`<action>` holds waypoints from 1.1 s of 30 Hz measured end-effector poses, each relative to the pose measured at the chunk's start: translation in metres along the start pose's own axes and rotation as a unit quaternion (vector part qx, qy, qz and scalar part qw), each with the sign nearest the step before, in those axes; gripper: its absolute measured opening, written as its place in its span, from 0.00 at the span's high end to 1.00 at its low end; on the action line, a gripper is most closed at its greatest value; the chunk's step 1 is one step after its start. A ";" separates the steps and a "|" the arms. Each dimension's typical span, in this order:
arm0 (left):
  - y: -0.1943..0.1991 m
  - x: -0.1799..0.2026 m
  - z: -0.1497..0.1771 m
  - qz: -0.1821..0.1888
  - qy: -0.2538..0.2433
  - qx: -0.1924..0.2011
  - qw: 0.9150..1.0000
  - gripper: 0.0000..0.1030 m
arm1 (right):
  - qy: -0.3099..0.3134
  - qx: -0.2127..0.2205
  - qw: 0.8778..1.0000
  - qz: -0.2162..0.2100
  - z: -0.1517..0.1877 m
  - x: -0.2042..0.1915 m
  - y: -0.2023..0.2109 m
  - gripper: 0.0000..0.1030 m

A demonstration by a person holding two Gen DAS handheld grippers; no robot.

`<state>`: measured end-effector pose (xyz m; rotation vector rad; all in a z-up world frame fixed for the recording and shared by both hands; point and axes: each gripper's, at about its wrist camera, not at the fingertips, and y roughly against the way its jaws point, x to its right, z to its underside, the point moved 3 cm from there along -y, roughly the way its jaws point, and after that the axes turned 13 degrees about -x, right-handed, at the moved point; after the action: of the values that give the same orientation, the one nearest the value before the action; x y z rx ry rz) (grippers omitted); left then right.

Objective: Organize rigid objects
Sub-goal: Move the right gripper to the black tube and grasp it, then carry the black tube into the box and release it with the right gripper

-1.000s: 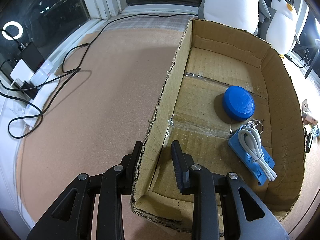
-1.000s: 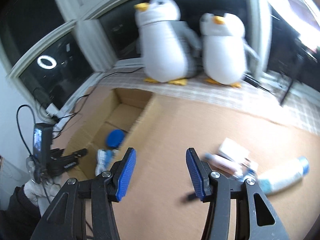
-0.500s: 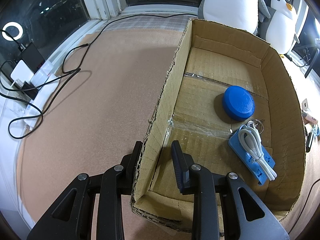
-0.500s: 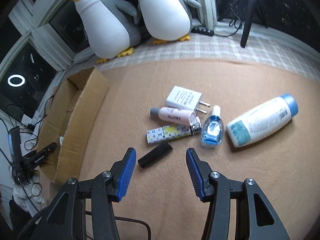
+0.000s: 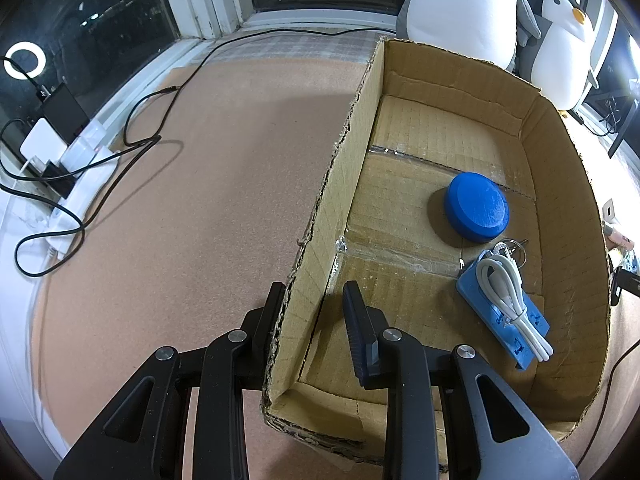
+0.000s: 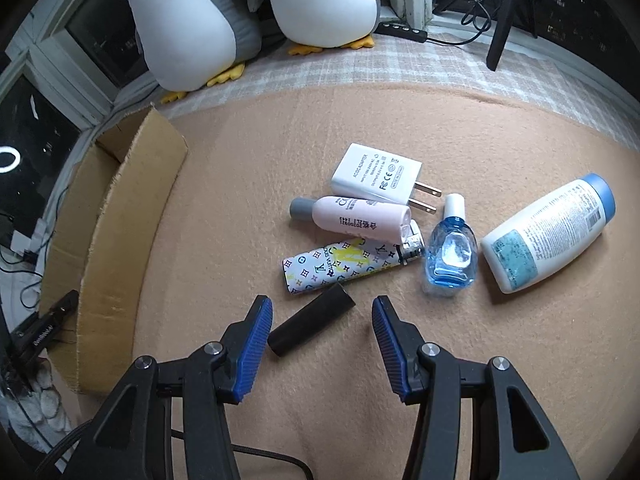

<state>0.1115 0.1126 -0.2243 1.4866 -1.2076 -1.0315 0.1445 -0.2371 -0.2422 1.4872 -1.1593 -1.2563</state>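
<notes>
Right claw (image 6: 322, 316) nearer, perhaps matte cylinder (image 6: 311, 325)

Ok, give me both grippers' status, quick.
Left gripper: open, straddling the cardboard box wall, not clamped.
Right gripper: open, empty, either side of the black tube.

sharp focus | overhead light, soft shadows | fisheye-bent, dark corners

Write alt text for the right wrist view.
The open right tool hovers over a black tube on a tan mat, behind it a patterned lighter, pink bottle, white charger and blue bottle.
</notes>
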 end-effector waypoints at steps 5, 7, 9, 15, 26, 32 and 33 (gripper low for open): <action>0.000 0.000 0.000 0.000 0.000 0.000 1.000 0.74 | 0.021 -0.006 0.999 0.033 0.001 -0.003 -0.008 0.54; 0.000 0.000 0.000 0.000 0.000 0.000 1.000 0.74 | 0.028 -0.008 0.999 0.039 0.002 -0.003 -0.009 0.59; 0.000 0.000 0.000 0.000 0.000 0.000 1.000 0.74 | 0.033 -0.010 0.998 0.043 0.002 -0.001 -0.008 0.67; 0.000 0.000 0.000 0.000 0.000 0.000 1.000 0.74 | 0.045 -0.014 0.998 0.046 0.005 0.004 -0.006 0.81; 0.000 0.000 0.000 0.000 0.000 0.000 1.000 0.74 | 0.046 -0.010 0.999 0.027 0.010 0.008 -0.002 0.86; 0.000 0.000 0.000 0.000 0.001 0.001 1.000 0.74 | 0.064 0.009 0.998 0.012 0.011 -0.010 0.018 0.86; 0.000 0.000 0.000 0.000 0.001 0.001 1.000 0.74 | 0.069 0.014 0.997 0.010 0.009 -0.014 0.022 0.86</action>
<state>0.1113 0.1126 -0.2248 1.4881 -1.2076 -1.0301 0.1315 -0.2281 -0.2191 1.5523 -1.1017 -1.1099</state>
